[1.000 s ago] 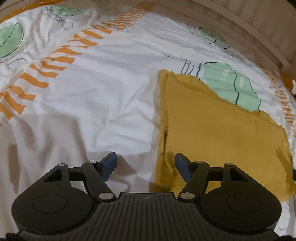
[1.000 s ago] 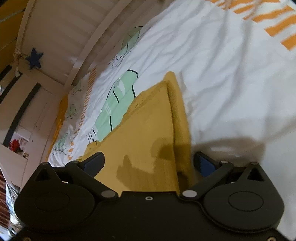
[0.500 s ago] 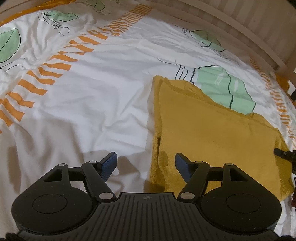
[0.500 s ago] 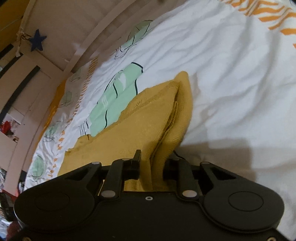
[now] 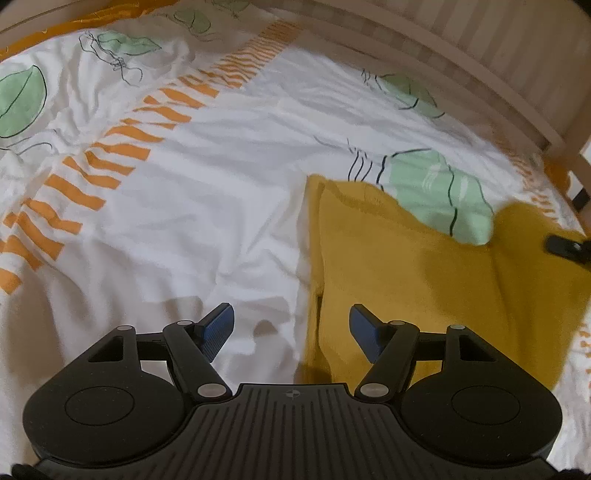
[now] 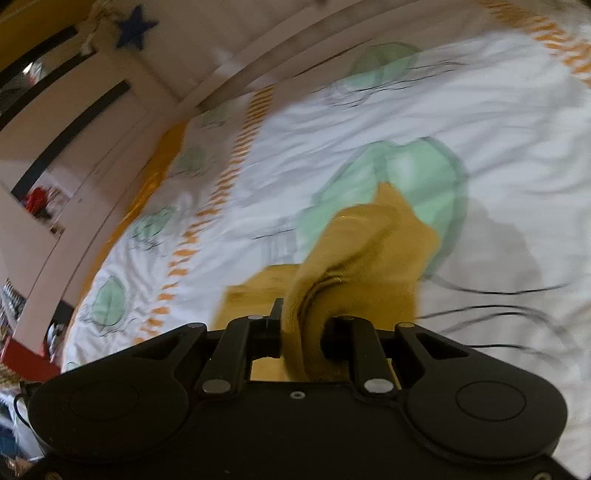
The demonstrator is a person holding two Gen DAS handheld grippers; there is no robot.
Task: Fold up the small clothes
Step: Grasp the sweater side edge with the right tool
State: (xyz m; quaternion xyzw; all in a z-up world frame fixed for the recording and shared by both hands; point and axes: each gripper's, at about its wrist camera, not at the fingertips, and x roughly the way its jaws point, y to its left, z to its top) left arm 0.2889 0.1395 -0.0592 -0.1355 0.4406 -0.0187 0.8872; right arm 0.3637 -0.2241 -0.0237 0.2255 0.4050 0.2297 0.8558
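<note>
A mustard-yellow knitted garment (image 5: 406, 266) lies flat on the bed cover, right of the middle in the left wrist view. My left gripper (image 5: 291, 325) hovers open over its near left edge, one blue pad over the sheet and the other over the cloth. My right gripper (image 6: 306, 325) has its jaws closing on a bunched fold of the garment (image 6: 362, 258), which it holds lifted off the bed. In the left wrist view that raised end (image 5: 532, 251) stands up at the right, with a black part of the right gripper beside it.
The bed cover (image 5: 184, 221) is white with orange stripes and green leaves, and wrinkled. A pale wooden bed rail (image 5: 443, 55) runs along the far side. Beyond the bed stand a wall with a blue star (image 6: 136, 26) and dark-trimmed panels.
The right gripper went from open around the garment's edge to shut on it, then rose and swung across with the cloth. The garment's right end lifted. The left gripper barely moved.
</note>
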